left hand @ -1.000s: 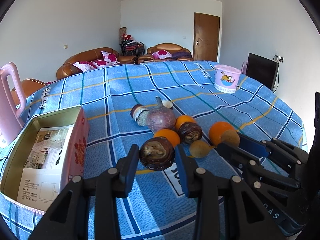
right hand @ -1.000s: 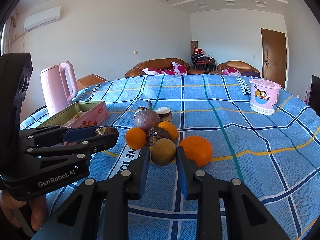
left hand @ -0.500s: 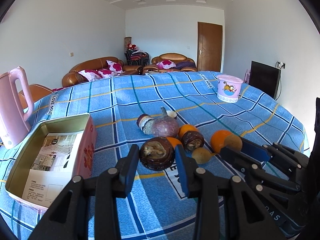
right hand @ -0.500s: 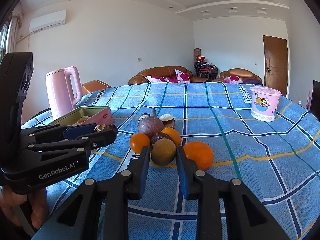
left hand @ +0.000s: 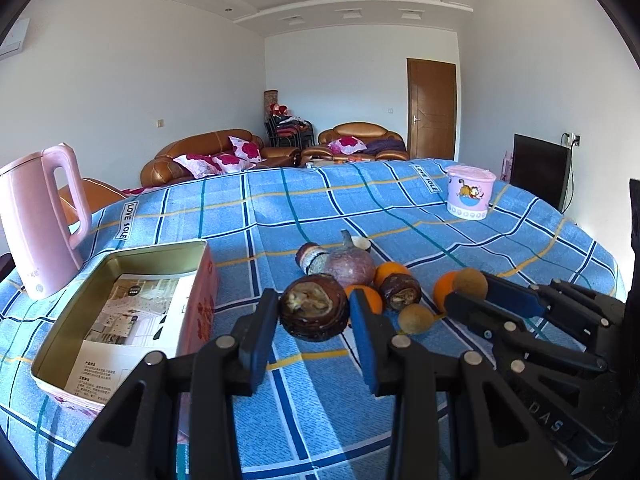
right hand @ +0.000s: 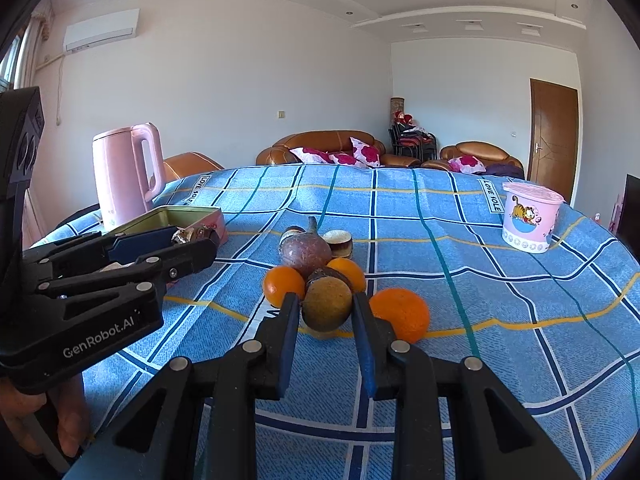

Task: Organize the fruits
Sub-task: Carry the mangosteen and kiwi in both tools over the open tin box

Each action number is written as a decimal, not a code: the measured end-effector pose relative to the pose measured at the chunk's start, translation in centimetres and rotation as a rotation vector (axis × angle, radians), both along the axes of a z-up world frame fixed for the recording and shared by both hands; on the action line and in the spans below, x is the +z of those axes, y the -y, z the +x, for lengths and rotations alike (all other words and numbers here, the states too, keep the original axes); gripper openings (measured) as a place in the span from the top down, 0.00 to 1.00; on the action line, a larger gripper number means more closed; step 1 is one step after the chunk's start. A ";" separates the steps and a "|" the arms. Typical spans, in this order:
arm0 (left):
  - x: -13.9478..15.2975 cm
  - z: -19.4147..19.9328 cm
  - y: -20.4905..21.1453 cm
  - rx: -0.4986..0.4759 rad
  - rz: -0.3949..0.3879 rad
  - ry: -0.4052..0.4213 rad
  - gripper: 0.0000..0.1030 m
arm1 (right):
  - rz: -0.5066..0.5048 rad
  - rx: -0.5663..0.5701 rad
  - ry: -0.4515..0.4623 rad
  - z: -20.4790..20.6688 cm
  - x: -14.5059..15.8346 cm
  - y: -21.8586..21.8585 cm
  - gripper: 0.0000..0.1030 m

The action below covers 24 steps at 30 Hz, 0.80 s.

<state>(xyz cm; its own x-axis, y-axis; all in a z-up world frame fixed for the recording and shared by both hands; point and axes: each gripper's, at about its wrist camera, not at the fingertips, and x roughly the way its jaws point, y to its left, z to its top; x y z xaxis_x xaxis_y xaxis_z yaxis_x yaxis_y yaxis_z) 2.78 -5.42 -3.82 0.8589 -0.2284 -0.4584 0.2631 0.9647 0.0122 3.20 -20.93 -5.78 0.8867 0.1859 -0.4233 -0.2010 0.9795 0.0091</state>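
Two claws, each pinching a fruit above the table (left hand: 304,400): left claw (left hand: 314,312) grips a dark mangosteen (left hand: 314,307) just right of the tin (left hand: 120,312); right claw (right hand: 326,304) grips a brown kiwi (right hand: 327,308). Rest of pile, incl. oranges (right hand: 400,314), sits farther right of tin on blue cloth; pink kettle (left hand: 38,220) behind tin.

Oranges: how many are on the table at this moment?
3. Left orange sits at the cluster's left edge; back orange lies behind the brown fruit in the right gripper; large orange lies right of it. More could hide behind the pile.
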 end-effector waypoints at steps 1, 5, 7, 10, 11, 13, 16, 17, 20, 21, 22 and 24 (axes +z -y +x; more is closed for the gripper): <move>0.0 0.0 -0.2 0.004 -0.002 -0.006 0.62 | 0.004 0.004 0.002 0.1 0.3 -0.1 0.72; 0.3 0.1 -1.6 0.038 -0.018 -0.020 0.62 | 0.012 0.026 0.011 0.4 1.7 -0.6 0.72; 0.4 0.1 -2.4 0.062 -0.019 -0.021 0.62 | 0.007 0.039 0.015 0.6 2.3 -1.1 0.72; 0.7 0.2 -3.6 0.098 -0.024 -0.020 0.62 | -0.011 0.071 0.023 0.8 3.1 -2.3 0.72; 0.9 0.2 -3.9 0.108 -0.022 -0.018 0.62 | -0.014 0.083 0.025 1.0 3.4 -2.8 0.72; 1.0 0.1 -4.7 0.129 -0.018 -0.010 0.63 | -0.015 0.109 0.028 1.2 4.0 -3.6 0.72; 1.3 0.1 -5.7 0.155 -0.019 -0.008 0.62 | -0.025 0.138 0.032 1.7 4.7 -4.8 0.72; 1.3 0.1 -6.0 0.163 -0.020 -0.008 0.62 | -0.031 0.145 0.036 1.8 4.9 -5.2 0.72; 1.6 0.3 -6.8 0.194 -0.015 -0.005 0.63 | -0.039 0.170 0.042 2.1 5.6 -6.3 0.72; 1.6 0.4 -7.1 0.201 -0.013 -0.004 0.62 | -0.044 0.177 0.045 2.2 5.8 -6.6 0.72; 1.7 0.5 -7.4 0.209 -0.011 -0.004 0.62 | -0.050 0.183 0.048 2.4 6.0 -6.9 0.72; 1.7 0.7 -7.9 0.228 -0.005 -0.007 0.62 | -0.059 0.197 0.052 2.7 6.3 -7.6 0.72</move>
